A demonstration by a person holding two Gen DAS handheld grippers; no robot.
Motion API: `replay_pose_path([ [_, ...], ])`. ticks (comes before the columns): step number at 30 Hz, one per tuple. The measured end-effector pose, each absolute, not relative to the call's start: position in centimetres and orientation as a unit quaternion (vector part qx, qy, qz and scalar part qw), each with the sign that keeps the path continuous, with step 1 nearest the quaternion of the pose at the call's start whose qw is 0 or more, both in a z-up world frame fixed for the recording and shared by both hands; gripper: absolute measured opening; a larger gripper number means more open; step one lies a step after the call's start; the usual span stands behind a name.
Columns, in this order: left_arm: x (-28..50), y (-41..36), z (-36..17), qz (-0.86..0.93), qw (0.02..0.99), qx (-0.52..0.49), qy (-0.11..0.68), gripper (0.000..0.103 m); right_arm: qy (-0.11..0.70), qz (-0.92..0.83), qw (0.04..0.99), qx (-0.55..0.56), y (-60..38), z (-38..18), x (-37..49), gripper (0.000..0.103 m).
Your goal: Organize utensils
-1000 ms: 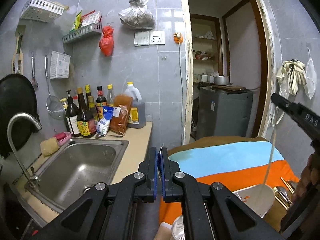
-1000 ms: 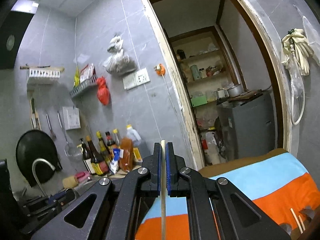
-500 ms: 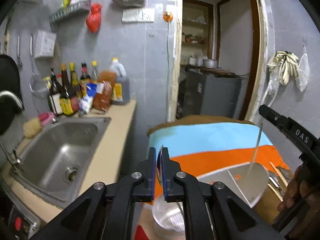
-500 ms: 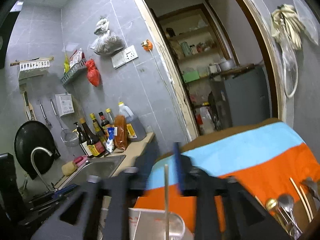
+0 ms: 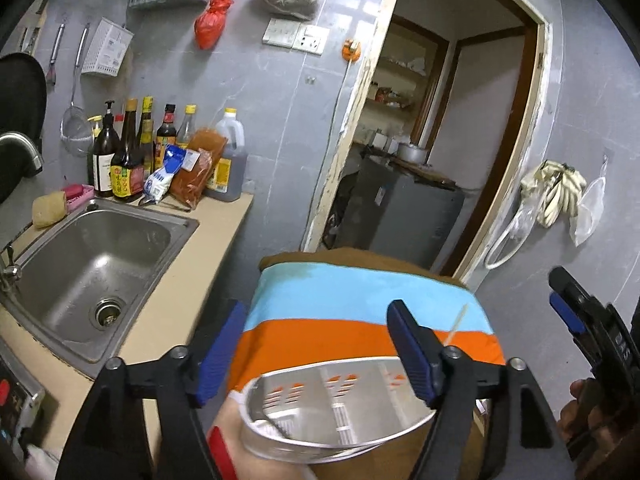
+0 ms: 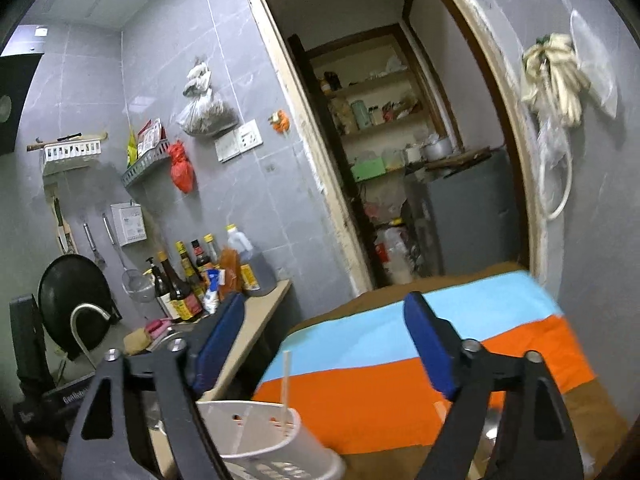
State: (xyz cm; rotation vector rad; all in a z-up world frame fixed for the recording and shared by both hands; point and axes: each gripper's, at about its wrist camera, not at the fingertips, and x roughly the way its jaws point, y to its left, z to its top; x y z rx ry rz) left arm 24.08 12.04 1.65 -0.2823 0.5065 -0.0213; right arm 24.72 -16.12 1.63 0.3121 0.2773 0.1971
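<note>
While both sets of jaws are opening wide with nothing between them, the left gripper [image 5: 316,344] hangs over the white utensil holder [image 5: 336,412] on the near edge of the striped cloth [image 5: 360,296]. One chopstick [image 6: 285,392] stands upright in that holder, left of the right gripper [image 6: 328,344], free of its pads. Farther left is the sink [image 5: 84,256]
</note>
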Motion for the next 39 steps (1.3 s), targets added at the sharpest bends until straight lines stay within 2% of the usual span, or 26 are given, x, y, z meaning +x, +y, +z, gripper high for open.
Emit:
replay_pose_path([
  [1, 23.9, 11.4, 2.0, -0.010, 0.960, -0.138, 0.245, 0.078, 0.134, 0.093, 0.976, 0.147, -16.8, 2.0, 24.3, 0.085],
  [3, 23.7, 10.1, 2.7, -0.012, 0.963, -0.131, 0.234, 0.084, 0.126, 0.082, 0.980, 0.132, -18.2, 2.8, 23.6, 0.097],
  [4, 23.6, 9.3, 3.0, -0.013, 0.965, -0.127, 0.229, 0.086, 0.120, 0.074, 0.982, 0.124, -19.1, 3.1, 23.1, 0.098],
  [6, 23.3, 7.8, 3.6, -0.014, 0.969, -0.119, 0.217, 0.098, 0.113, 0.061, 0.986, 0.110, -20.6, 3.8, 22.4, 0.100],
  [8, 23.1, 5.8, 4.0, -0.014, 0.974, -0.107, 0.201, 0.102, 0.110, 0.050, 0.988, 0.098, -21.9, 4.4, 22.0, 0.101],
  [17, 22.9, -2.7, 3.4, -0.045, 0.980, -0.072, 0.181, 0.102, 0.131, 0.014, 0.989, 0.064, -28.7, 4.2, 20.3, 0.101],
  [25, 24.3, -8.8, 0.7, -0.074, 0.973, -0.070, 0.206, 0.102, 0.169, -0.015, 0.983, 0.072, -34.5, 1.6, 21.0, 0.101],
  [39, 29.2, -13.3, -7.3, -0.060, 0.945, -0.047, 0.320, 0.102, 0.293, 0.029, 0.951, 0.094, -38.1, -9.2, 27.0, 0.101],
])
